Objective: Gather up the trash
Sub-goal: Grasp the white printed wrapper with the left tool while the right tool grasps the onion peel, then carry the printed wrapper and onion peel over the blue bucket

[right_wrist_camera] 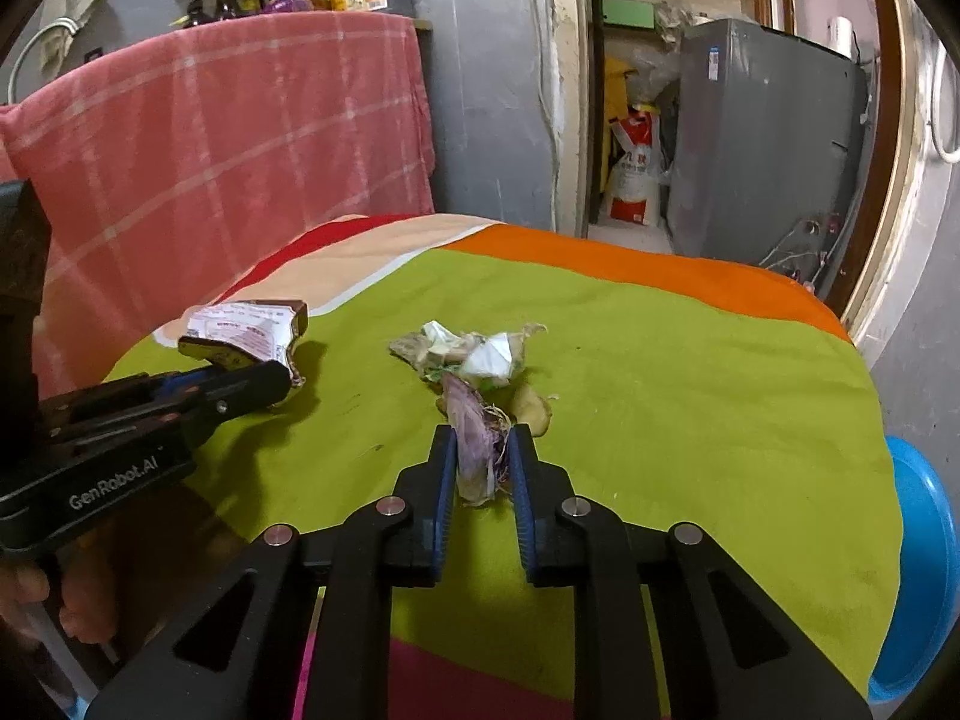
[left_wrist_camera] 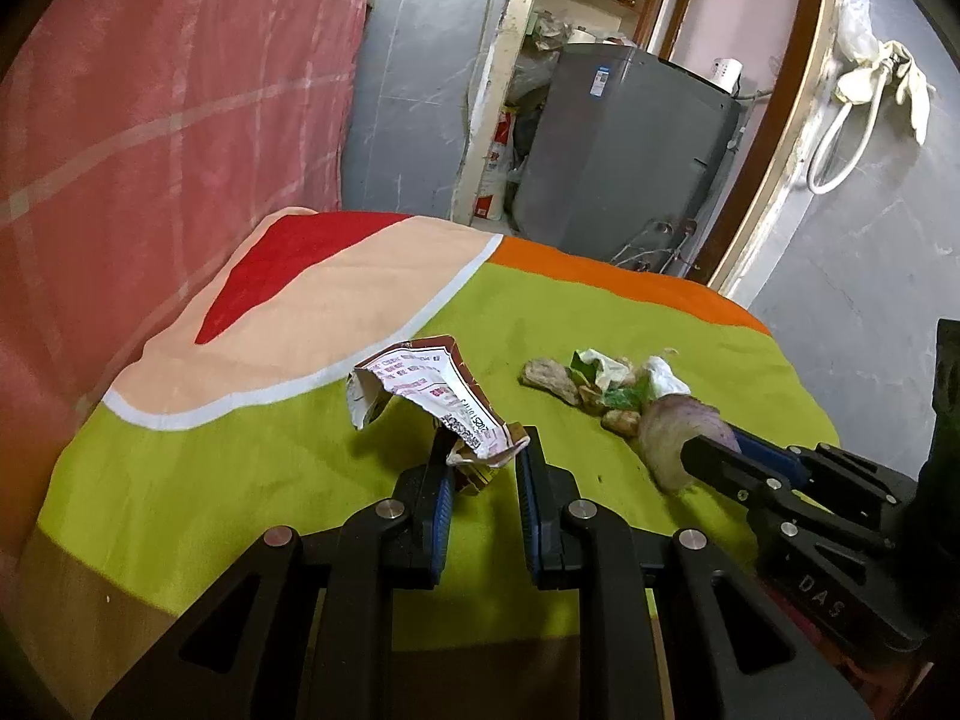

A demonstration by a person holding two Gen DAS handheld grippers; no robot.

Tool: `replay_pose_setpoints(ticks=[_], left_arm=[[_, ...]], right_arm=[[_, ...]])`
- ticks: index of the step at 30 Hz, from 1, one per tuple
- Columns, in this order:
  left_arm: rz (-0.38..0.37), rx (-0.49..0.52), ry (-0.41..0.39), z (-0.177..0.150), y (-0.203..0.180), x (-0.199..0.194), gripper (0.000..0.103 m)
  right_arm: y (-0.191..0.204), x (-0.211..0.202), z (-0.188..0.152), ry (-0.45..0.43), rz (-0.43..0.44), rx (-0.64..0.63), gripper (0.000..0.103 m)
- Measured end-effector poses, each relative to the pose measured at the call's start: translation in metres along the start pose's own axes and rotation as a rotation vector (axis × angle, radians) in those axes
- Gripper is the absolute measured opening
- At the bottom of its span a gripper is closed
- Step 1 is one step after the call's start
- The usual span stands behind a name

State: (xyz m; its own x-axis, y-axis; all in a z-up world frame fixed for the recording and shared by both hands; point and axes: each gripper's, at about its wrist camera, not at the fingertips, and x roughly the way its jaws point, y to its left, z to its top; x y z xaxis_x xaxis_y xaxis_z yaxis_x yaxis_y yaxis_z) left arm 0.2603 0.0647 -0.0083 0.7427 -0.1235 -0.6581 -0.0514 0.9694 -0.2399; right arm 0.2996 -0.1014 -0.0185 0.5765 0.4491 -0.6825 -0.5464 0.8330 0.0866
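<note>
A crumpled printed wrapper (left_wrist_camera: 420,396), a purple onion peel (right_wrist_camera: 477,450) and a scrap pile (right_wrist_camera: 474,354) on green cloth.

We've got both black two-finger grippers angled down side by side: left gripper (left_wrist_camera: 483,450) clamped on the crumpled printed paper wrapper (left_wrist_camera: 420,390), right gripper (right_wrist_camera: 483,456) pinching the purple onion peel (right_wrist_camera: 477,450) (blue pads pressing in).

- The blanket (right_wrist_camera: 660,372) is soft matt cloth.
- The torn wrapper (left_wrist_camera: 420,387) is creased printed paper.
- The onion skin (right_wrist_camera: 477,450) looks thin, dry and papery.
- Both grippers are matt black plastic with ribbed blue pads (right_wrist_camera: 521,492) and shiny metal pins (left_wrist_camera: 579,508).
- The basin (right_wrist_camera: 927,570) is glossy blue plastic.
</note>
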Motion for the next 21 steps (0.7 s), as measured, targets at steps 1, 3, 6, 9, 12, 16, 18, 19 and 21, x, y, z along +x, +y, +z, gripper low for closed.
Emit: replay_pose_setpoints(ticks=[1,3,6,9,12,16,18,19,21], left_arm=[[0.001,0.003,-0.001,-0.001,-0.001,-0.001,0.016],[0.000,0.009,-0.005,-0.004,-0.004,-0.004,0.016],[-0.004,0.026,-0.016,-0.007,-0.009,-0.010,0.016],[-0.004,0.052,-0.025,-0.011,-0.016,-0.015,0.016],[-0.014,0.065,-0.035,-0.012,-0.024,-0.016,0.016],[-0.043,0.085,-0.062,-0.011,-0.040,-0.020,0.016],[-0.064,0.101,-0.081,-0.010,-0.049,-0.024,0.016],[-0.076,0.112,-0.095,-0.009,-0.057,-0.026,0.016],[-0.096,0.133,-0.116,-0.008,-0.067,-0.030,0.016]], right_arm=[[0.000,-0.001,-0.001,-0.002,0.000,0.002,0.015],[-0.001,-0.006,-0.005,-0.014,0.006,0.017,0.015],[-0.002,-0.014,-0.010,-0.044,0.007,0.034,0.015],[-0.001,-0.027,-0.015,-0.092,-0.003,0.038,0.015],[0.000,-0.040,-0.020,-0.139,-0.020,0.041,0.015],[-0.005,-0.061,-0.027,-0.217,-0.057,0.050,0.015],[-0.008,-0.076,-0.031,-0.266,-0.093,0.050,0.015],[-0.010,-0.080,-0.031,-0.280,-0.103,0.052,0.015],[-0.016,-0.093,-0.034,-0.318,-0.128,0.060,0.015]])
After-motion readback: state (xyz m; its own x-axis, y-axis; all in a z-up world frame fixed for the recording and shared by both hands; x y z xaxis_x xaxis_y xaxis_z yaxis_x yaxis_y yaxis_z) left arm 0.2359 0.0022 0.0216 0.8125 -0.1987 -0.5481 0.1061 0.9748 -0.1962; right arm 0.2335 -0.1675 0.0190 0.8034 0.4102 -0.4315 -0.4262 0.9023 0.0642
